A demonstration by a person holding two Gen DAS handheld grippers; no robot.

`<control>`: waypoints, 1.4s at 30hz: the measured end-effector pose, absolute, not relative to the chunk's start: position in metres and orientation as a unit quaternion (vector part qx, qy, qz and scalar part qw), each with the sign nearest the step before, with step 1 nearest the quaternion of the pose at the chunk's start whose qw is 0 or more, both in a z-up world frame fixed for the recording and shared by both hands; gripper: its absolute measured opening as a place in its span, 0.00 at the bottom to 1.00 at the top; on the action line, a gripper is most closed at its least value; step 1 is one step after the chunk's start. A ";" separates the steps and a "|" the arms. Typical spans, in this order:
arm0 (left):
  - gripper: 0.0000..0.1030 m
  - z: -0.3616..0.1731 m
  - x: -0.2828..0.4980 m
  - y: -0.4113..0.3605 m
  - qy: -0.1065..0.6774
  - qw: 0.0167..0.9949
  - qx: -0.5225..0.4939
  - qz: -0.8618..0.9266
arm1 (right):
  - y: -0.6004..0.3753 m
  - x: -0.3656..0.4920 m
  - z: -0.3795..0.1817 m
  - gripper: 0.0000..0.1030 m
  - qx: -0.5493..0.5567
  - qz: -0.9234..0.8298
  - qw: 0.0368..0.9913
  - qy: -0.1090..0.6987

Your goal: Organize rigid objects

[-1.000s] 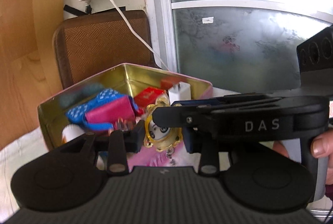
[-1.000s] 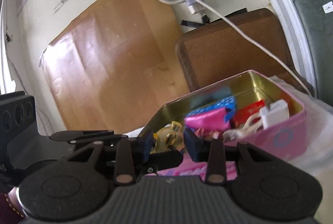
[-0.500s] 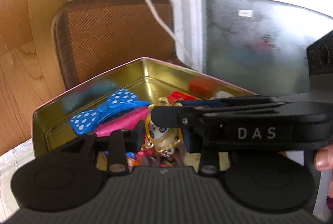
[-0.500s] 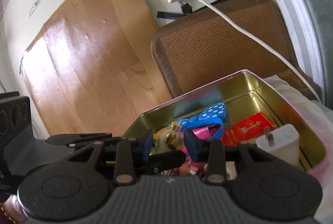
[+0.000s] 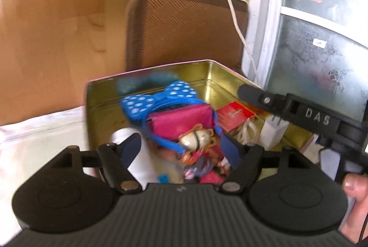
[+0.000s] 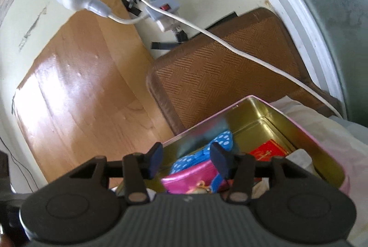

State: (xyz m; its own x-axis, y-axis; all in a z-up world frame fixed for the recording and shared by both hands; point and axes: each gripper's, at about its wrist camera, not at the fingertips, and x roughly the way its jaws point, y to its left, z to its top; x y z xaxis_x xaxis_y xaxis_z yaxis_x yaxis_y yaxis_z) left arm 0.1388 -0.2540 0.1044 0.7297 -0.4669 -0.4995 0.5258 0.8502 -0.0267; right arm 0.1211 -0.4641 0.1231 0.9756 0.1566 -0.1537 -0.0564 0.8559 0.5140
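Observation:
A gold-lined pink tin (image 5: 207, 67) holds a blue polka-dot bow (image 5: 158, 100), a magenta pouch (image 5: 181, 120), a red box (image 5: 234, 116), a white charger plug (image 5: 273, 134) and a gold round trinket (image 5: 197, 136) lying on the pile. My left gripper (image 5: 181, 150) is open above the tin's near side, the trinket between and below its fingers. My right gripper (image 6: 186, 159) is open above the tin (image 6: 260, 109), over the bow (image 6: 207, 150) and pouch (image 6: 193, 178). The right gripper's body (image 5: 317, 120) crosses the left wrist view.
A brown woven chair back (image 6: 218, 70) stands behind the tin. A white cable (image 6: 230, 44) runs from a wall power strip (image 6: 161, 1) across it. A wooden panel (image 6: 80, 86) is at left, a frosted window (image 5: 322, 28) at right. White cloth (image 5: 41, 132) covers the table.
Both grippers held the gold trinket together over the tin; both have opened and the trinket now lies in the tin. The right gripper has drawn back to the right.

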 end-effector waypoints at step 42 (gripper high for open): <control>1.00 0.107 -0.034 -0.160 0.198 0.972 0.094 -0.084 | -0.347 -0.088 0.147 1.00 0.186 -0.001 0.979 0.083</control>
